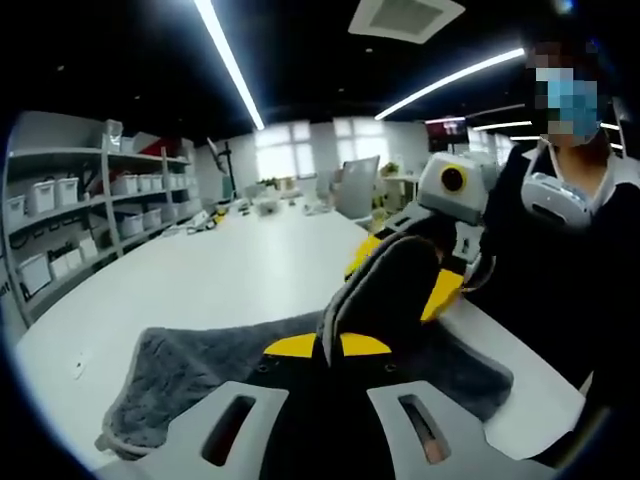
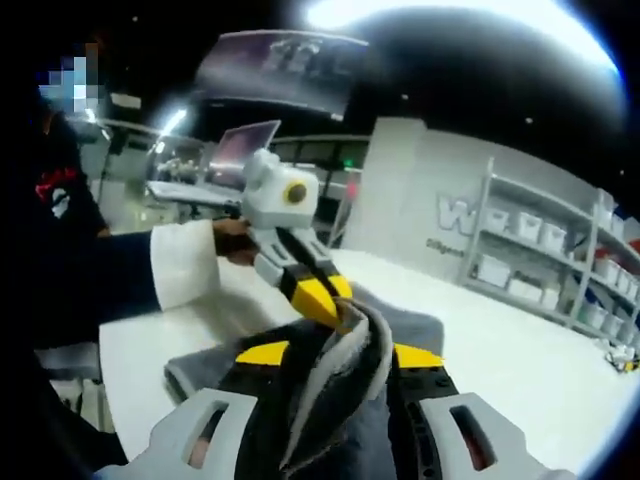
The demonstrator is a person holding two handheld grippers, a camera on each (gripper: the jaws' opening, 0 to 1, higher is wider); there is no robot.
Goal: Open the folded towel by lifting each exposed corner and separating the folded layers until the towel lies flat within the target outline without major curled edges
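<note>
Table [image 1: 230, 275] runs white and long toward shelves [image 1: 90, 205]; the towel [image 1: 190, 365] sprawls across its near edge, a fold pinched in the left gripper [image 1: 326, 345]. Right gripper view: right gripper [image 2: 340, 355] clamps a raised towel ridge, left gripper nipping beside it.

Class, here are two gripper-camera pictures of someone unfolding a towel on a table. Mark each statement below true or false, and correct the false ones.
1. The dark grey plush towel lies on a white table. True.
2. The left gripper pinches a raised fold of the towel. True.
3. The right gripper hangs open, away from the towel. False: it is shut on a lifted ridge of the towel.
4. The towel already lies fully flat. False: its middle is pulled up into a fold.
5. Metal shelving with white storage bins stands beyond the table. True.
</note>
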